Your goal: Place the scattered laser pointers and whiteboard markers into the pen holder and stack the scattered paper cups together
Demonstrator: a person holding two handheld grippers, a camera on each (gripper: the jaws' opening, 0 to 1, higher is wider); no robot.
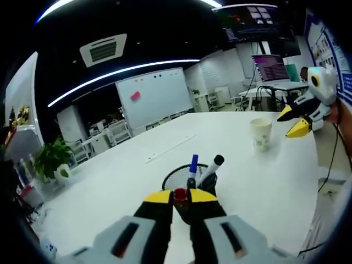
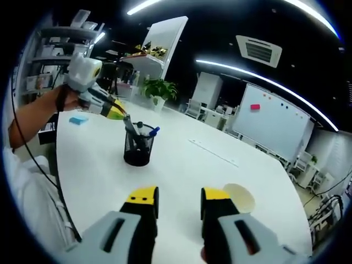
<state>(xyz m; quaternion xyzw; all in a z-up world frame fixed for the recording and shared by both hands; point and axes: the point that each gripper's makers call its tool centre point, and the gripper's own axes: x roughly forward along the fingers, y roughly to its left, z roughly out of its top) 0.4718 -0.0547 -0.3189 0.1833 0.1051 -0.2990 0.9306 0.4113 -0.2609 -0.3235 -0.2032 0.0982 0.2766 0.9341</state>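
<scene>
A black mesh pen holder stands on the white table, with a blue marker and a black-capped white marker upright in it. My left gripper hovers just above the holder. It is shut on a dark pen with a red end, whose lower end reaches into the holder. A paper cup sits upright further along the table. My right gripper is open beside that cup, nothing between its jaws.
A thin white strip lies on the table past the holder. A small blue pad sits near the table edge by the person's arm. A whiteboard, a potted plant and desks stand beyond.
</scene>
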